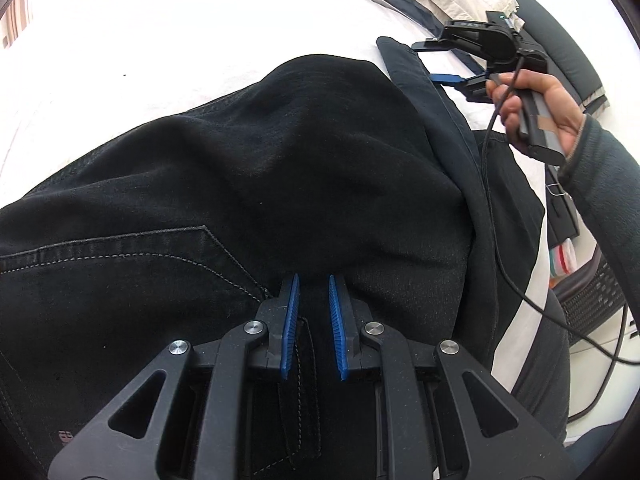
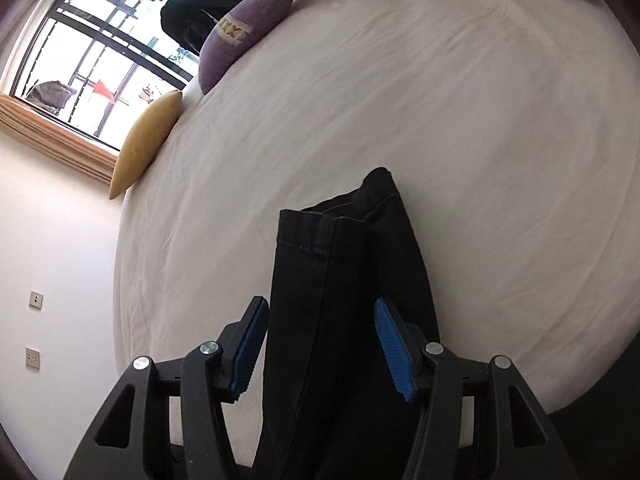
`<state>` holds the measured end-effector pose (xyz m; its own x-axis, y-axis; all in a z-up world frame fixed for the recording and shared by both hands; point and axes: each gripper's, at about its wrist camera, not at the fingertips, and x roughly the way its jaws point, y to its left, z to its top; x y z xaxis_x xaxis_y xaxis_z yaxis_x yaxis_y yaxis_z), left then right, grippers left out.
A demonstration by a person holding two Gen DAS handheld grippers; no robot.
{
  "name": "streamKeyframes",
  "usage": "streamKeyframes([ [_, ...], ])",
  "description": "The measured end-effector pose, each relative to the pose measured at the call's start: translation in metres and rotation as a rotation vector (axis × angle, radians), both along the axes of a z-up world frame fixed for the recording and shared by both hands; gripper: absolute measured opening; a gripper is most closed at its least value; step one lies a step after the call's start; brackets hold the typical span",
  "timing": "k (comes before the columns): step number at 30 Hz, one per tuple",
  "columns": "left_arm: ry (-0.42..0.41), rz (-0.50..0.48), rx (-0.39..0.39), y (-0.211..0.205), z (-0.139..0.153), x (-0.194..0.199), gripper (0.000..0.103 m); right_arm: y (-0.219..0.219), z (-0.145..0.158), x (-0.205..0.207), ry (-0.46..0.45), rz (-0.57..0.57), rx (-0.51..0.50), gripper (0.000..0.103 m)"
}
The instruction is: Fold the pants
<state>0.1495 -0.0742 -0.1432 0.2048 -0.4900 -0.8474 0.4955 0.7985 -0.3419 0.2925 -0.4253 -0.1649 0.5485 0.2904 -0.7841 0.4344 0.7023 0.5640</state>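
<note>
Left gripper on pants seat; hems only right-side.

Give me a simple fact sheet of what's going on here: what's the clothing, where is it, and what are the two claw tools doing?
garment: black pants
surface: white bed sheet
left gripper: fingers close together, waistband area between them
right gripper: open, astride the leg hems
pillows: yellow pillow and purple pillow at the bed's edge
fold status: legs doubled, not yet folded up
</note>
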Motion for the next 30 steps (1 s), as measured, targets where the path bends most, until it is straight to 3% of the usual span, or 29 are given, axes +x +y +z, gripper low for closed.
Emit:
streamKeyframes([
  [2,0.000,-0.001,-0.005,0.029,0.000,0.001,0.015,-0.004,-0.010,0.009,0.004,0.000,0.027,0.058],
  [4,0.000,-0.003,-0.002,0.028,-0.001,0.001,0.015,-0.008,-0.014,0.014,0.003,-0.008,0.045,0.058],
  [7,-0.005,-0.006,0.006,0.025,-0.004,0.000,0.015,-0.012,-0.017,0.020,-0.020,-0.016,0.059,0.038],
  [9,-0.008,-0.006,0.010,0.022,-0.005,-0.001,0.015,-0.009,-0.017,0.023,-0.019,0.013,0.065,0.014],
  [12,-0.012,-0.007,0.019,0.021,-0.004,-0.002,0.015,-0.002,-0.008,0.014,-0.039,0.057,0.014,0.006],
  [15,-0.015,-0.004,0.030,0.019,-0.004,-0.003,0.015,-0.009,0.007,-0.001,-0.076,0.039,0.000,0.004],
  [18,-0.018,0.003,0.042,0.017,-0.003,-0.005,0.015,-0.020,0.036,-0.034,-0.147,0.003,-0.031,0.004],
  [23,-0.012,0.025,0.061,0.010,-0.001,-0.007,0.015,-0.045,0.080,-0.124,-0.214,-0.086,-0.140,0.004],
  [30,-0.007,0.065,0.085,0.004,-0.001,-0.009,0.015,-0.081,0.069,-0.257,-0.163,-0.268,-0.203,0.004],
])
